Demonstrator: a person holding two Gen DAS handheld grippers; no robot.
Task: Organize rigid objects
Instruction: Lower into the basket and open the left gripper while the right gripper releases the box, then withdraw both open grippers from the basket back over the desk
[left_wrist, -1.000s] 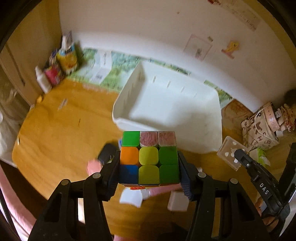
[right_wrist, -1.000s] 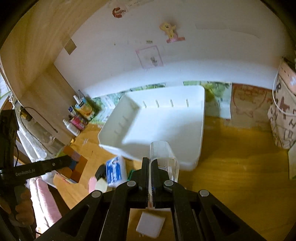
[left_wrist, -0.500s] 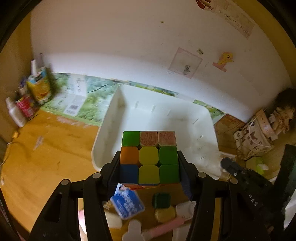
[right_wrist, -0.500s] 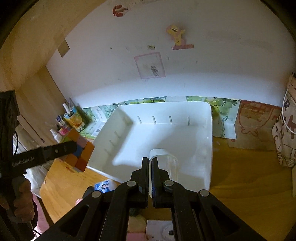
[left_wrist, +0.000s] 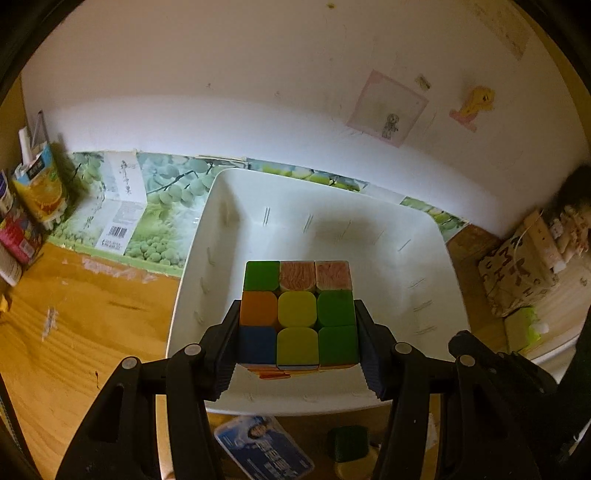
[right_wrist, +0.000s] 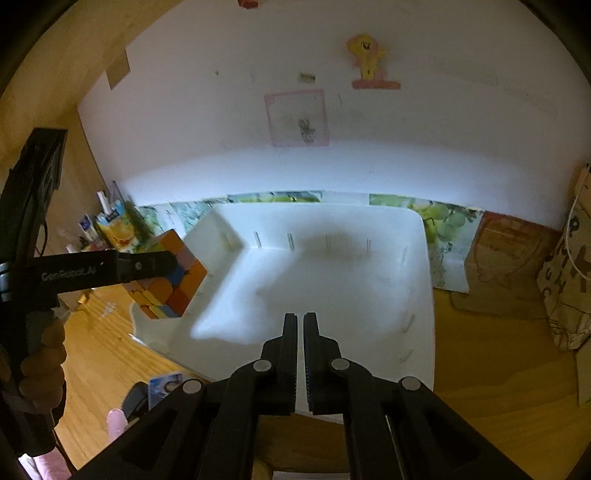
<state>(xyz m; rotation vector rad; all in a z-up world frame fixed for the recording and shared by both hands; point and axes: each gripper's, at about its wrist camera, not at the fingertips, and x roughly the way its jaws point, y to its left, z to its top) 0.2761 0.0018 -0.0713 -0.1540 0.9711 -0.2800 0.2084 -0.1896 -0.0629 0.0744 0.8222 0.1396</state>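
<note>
Now over the white bin (left_wrist: 436, 236), cube (left_wrist: 297, 314); right gripper (right_wrist: 300, 332) cup-less.

Both views are wrist-mounted fisheye cameras, each looking forward and steeply downward along its own gripper's 2 fingers toward the white wall. The left wrist view sits close above the near rim of the white tray (left_wrist: 192, 295). The right wrist view looks from the tray's (right_wrist: 424, 295) near edge and catches the left gripper (right_wrist: 162, 264) at frame left. The 2 views share the tray, the wall stickers and the juice carton (left_wrist: 40, 188).
</note>
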